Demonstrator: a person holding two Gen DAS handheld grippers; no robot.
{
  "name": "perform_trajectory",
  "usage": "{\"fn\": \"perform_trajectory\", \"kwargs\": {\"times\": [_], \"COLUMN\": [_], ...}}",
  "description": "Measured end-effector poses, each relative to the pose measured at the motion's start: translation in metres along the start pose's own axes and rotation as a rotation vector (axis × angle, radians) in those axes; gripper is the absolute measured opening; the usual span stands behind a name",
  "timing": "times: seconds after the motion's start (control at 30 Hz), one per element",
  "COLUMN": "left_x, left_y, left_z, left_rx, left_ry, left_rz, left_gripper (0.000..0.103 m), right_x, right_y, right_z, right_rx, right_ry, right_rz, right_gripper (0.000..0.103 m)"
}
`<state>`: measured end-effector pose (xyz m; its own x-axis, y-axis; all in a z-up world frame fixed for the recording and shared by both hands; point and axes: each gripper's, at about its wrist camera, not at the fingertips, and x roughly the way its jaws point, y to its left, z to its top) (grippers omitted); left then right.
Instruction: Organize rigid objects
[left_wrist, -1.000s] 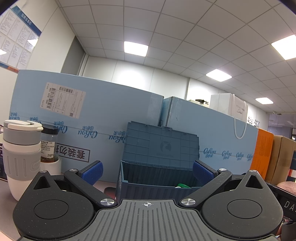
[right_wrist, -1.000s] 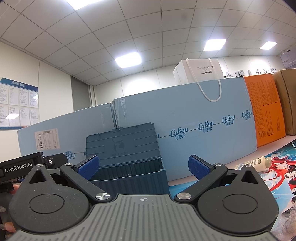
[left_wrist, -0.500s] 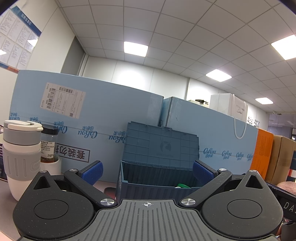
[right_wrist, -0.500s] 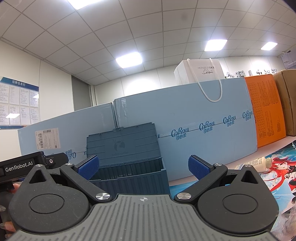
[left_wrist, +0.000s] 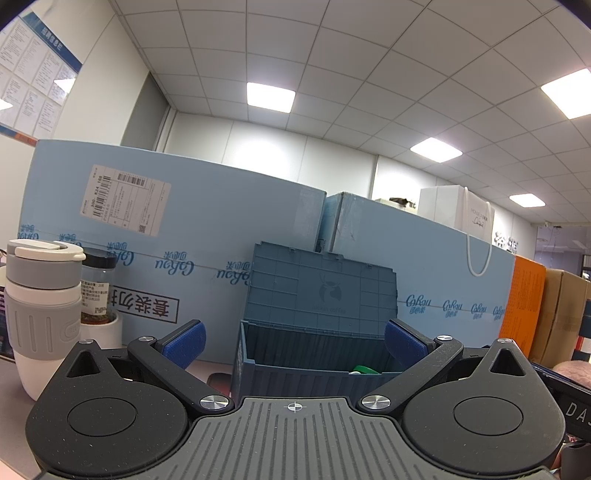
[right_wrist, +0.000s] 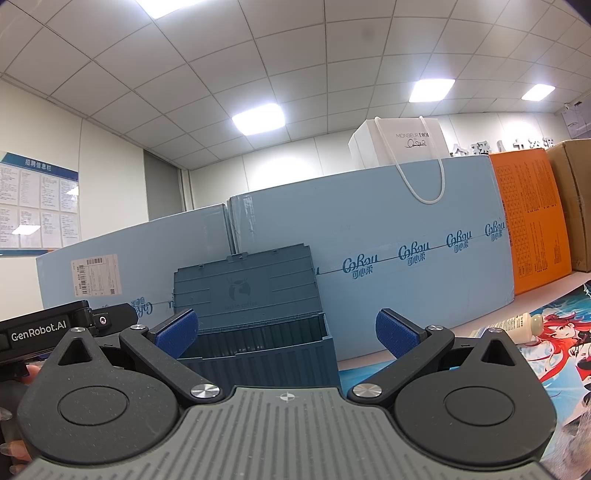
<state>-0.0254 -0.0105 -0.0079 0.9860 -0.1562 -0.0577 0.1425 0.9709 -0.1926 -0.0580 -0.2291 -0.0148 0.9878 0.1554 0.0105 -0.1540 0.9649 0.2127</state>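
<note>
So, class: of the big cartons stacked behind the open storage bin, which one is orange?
The orange carton, standing between the long light-blue cartons and the plain brown carton; it alone is bright orange.

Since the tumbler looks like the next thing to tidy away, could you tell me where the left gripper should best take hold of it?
Grip the white tumbler across its ribbed grey sleeve at mid-body, coming in level from the front. It stands upright and round, so the open left gripper can straddle it; the spice jar close behind on its right argues against approaching from that side.
</note>
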Motion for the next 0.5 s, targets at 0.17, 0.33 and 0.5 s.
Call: {"fn": "perform_trajectory", "kwargs": {"times": [0.17,0.33,0.5], "left_x": [-0.0001,0.0,-0.0001], "left_y": [0.0,0.0001,0.0002], "left_z": [0.0,0.0,-0.0001], "left_rx": [0.0,0.0,0.001], "left_ry": [0.0,0.0,0.0], "left_rz": [-0.001,-0.001,0.0], "left_gripper": [0.103,0.103,0.103], "right_x": [-0.0002,-0.0002,-0.0001], "right_y": [0.0004,0.0003,0.0002], "right_z": [-0.0001,-0.0002,-0.0006], "right_rx": [-0.001,-0.001,-0.002], "right_ry": [0.0,0.001,0.002], "right_rz": [0.002,0.002,0.003], "right_gripper": [0.103,0.103,0.103]}}
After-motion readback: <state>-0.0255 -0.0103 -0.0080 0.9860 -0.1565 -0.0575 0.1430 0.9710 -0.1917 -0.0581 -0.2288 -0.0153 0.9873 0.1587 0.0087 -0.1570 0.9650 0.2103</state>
